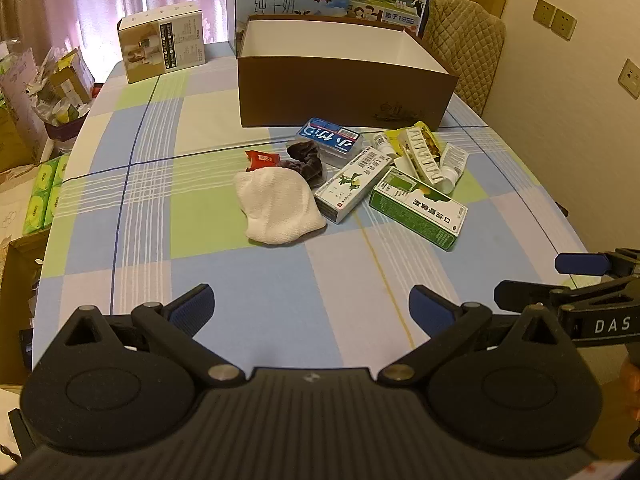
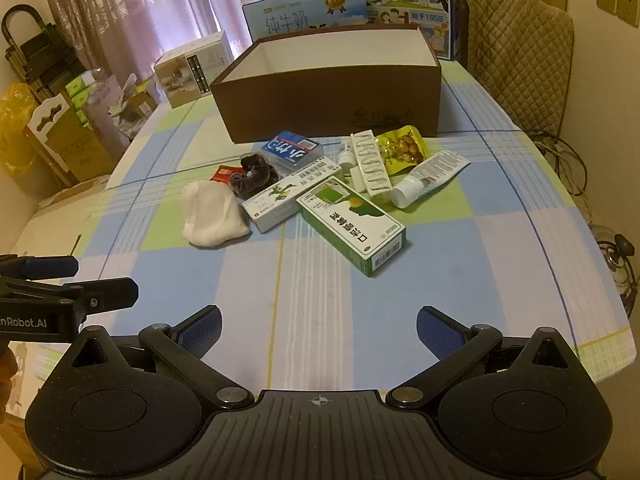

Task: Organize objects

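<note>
Clutter heaped before open brown box (image 2: 328, 92), nothing inside visible. Left gripper (image 1: 310, 308) and right gripper (image 2: 318, 328) both spread wide, empty, well short of pile. Best start: nearest green medicine box (image 2: 354, 226), pinch across narrow sides, lift clear of white carton (image 2: 288, 196) touching it.

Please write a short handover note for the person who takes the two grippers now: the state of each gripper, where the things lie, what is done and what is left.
Left gripper: open, holds nothing, above the near part of the table.
Right gripper: open, holds nothing, beside the left one.
Brown box: open, at the far side of the checked tablecloth; nothing shows inside, though its floor is mostly hidden.
In a heap in front of it: white cloth, dark scrunchie, red packet, blue case, two green-and-white cartons, white hair clip, tube, yellow snack bag, small bottle.
Done: nothing visible yet.
Left: all the items.
</note>
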Motion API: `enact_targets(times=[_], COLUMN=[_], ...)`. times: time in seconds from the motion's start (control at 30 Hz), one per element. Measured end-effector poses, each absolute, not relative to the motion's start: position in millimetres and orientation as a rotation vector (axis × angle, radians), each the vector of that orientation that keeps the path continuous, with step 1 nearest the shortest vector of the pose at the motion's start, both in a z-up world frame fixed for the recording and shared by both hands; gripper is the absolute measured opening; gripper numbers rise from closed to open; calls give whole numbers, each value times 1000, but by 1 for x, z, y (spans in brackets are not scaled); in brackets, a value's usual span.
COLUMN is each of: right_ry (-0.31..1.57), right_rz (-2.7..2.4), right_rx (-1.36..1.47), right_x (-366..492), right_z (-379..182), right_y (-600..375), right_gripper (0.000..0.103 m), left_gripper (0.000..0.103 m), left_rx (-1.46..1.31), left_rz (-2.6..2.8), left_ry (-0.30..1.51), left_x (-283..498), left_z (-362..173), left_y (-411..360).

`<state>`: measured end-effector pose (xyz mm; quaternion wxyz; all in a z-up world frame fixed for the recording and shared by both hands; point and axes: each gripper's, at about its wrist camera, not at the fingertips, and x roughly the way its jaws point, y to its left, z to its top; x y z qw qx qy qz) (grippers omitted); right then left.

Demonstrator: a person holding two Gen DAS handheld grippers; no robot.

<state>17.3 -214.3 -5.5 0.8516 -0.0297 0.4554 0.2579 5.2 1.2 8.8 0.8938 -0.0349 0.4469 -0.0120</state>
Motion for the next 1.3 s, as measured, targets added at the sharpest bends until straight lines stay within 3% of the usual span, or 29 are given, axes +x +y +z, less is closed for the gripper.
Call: enact_targets(times=[1.3], right_ry=[984], right_rz=[548], right_rx=[-21], right_x=[59], right_z=[-15], right_y=[-228], right_gripper=[101], left_gripper=[102], left_rx=[-63], left_rz=[1], left_ry=[945], left_x=[31], left_z=[1], left_y=[0])
